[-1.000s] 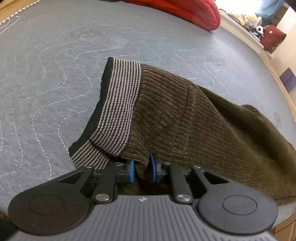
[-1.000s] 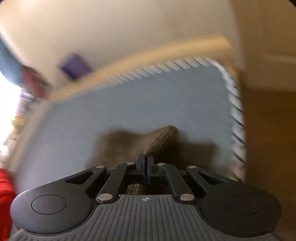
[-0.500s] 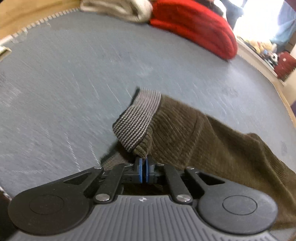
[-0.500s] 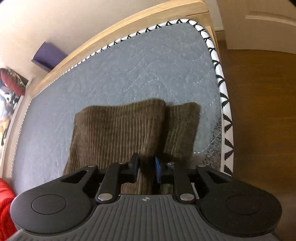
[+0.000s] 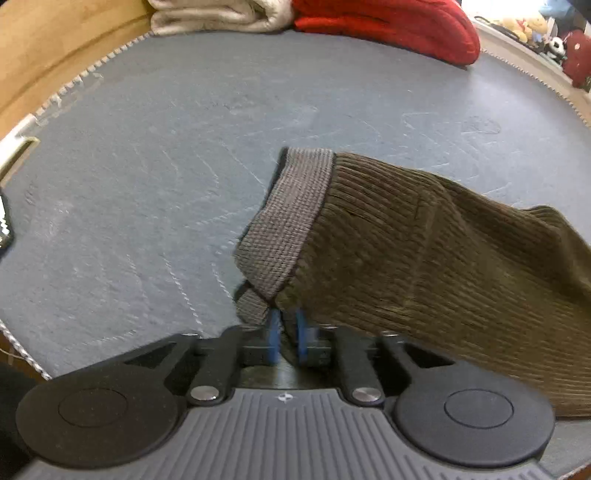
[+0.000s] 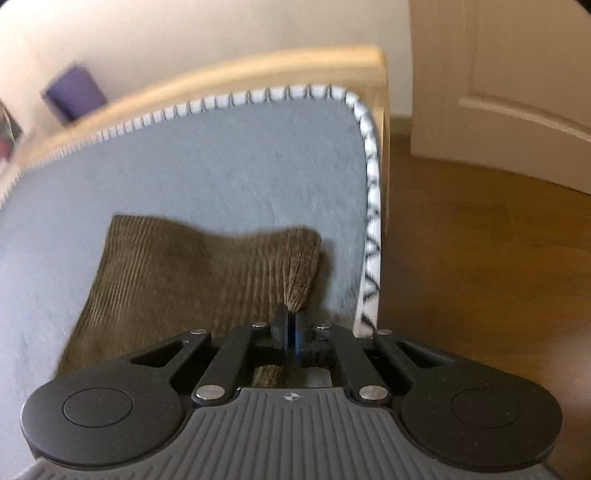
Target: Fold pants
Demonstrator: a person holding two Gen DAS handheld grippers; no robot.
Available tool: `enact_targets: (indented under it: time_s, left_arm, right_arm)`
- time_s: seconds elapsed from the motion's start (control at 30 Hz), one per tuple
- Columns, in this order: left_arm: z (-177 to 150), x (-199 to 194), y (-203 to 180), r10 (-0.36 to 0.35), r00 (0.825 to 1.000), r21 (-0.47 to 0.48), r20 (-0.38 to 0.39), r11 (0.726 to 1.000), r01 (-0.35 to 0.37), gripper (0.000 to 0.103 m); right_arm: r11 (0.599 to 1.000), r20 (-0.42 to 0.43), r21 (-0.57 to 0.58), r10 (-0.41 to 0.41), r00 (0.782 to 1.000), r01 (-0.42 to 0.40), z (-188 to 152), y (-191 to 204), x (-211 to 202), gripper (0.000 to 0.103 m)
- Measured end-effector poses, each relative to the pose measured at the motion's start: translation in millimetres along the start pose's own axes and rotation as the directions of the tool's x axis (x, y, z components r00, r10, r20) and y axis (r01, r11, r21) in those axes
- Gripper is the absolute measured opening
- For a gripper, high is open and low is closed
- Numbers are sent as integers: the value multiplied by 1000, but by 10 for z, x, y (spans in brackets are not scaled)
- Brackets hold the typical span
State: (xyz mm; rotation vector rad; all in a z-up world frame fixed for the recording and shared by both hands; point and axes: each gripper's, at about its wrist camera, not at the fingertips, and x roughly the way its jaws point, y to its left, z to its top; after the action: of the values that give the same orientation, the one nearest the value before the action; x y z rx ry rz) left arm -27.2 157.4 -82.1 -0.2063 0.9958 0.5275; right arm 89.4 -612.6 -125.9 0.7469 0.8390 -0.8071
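Note:
Olive-brown corduroy pants [image 5: 424, 258] with a grey striped waistband [image 5: 291, 221] lie on a grey quilted bed cover [image 5: 166, 166]. My left gripper [image 5: 287, 328] sits at the waistband's near corner, its blue pads slightly apart with the fabric's edge at or between them. In the right wrist view the pants' leg end [image 6: 177, 273] lies near the bed's corner. My right gripper [image 6: 290, 325] is shut on a pinched fold of the leg hem [image 6: 301, 266] and lifts it.
A red blanket [image 5: 388, 26] and a beige folded cloth [image 5: 214, 14] lie at the far side of the bed. The white stitched bed edge [image 6: 371, 221] runs right of the leg, with wooden floor [image 6: 480, 258] and a door [image 6: 498, 74] beyond.
My right gripper was open over the leg end half a second ago and is now shut on the hem. My left gripper's pads, pressed together then, now show a small gap at the waistband.

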Motion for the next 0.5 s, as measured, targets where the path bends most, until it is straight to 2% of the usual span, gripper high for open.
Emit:
enact_targets:
  time_s: [0.03, 0.07, 0.1, 0.13, 0.23, 0.3, 0.33, 0.4, 0.47, 0.5]
  left_arm:
    - [3, -42, 1, 23, 999, 2, 25, 1000, -23, 39]
    - [-32, -119, 29, 47, 997, 7, 59, 999, -47, 44]
    - [-36, -187, 17, 79, 991, 17, 106, 997, -82, 44]
    - [-48, -252, -4, 112, 982, 25, 152, 993, -117, 44]
    - [-66, -460, -103, 185, 933, 33, 308, 978, -205, 45]
    - [-84, -574, -169, 180, 902, 36, 392, 977, -211, 47]
    - [-90, -607, -212, 139, 899, 50, 416, 983, -175, 49]
    - [-101, -619, -338, 10, 912, 118, 411, 991, -64, 50]
    - [-145, -546, -455, -115, 930, 176, 350, 983, 55, 49]
    - [-171, -475, -500, -175, 940, 196, 292, 973, 120, 45]
  right_arm:
    - [1000, -15, -10, -4, 1000, 4, 11, 7, 20, 12]
    - [1000, -4, -2, -1, 1000, 1, 38, -5, -3, 16]
    - [1000, 24, 20, 12, 1000, -12, 68, -35, -47, 29]
    - [999, 51, 37, 23, 998, -25, 93, -61, -86, 37]
    - [999, 51, 35, 5, 999, -7, 123, -80, -80, 39]
    - [997, 13, 80, 9, 1000, -10, 79, -128, -24, 40]
    - [993, -10, 114, 18, 1000, -16, 67, -171, 23, 43]
    - [988, -46, 152, 36, 998, -29, 32, -208, 67, 46]
    - [986, -64, 156, 67, 996, -57, 0, -202, 118, 48]
    - [989, -66, 135, 74, 995, -65, -10, -172, 125, 52]
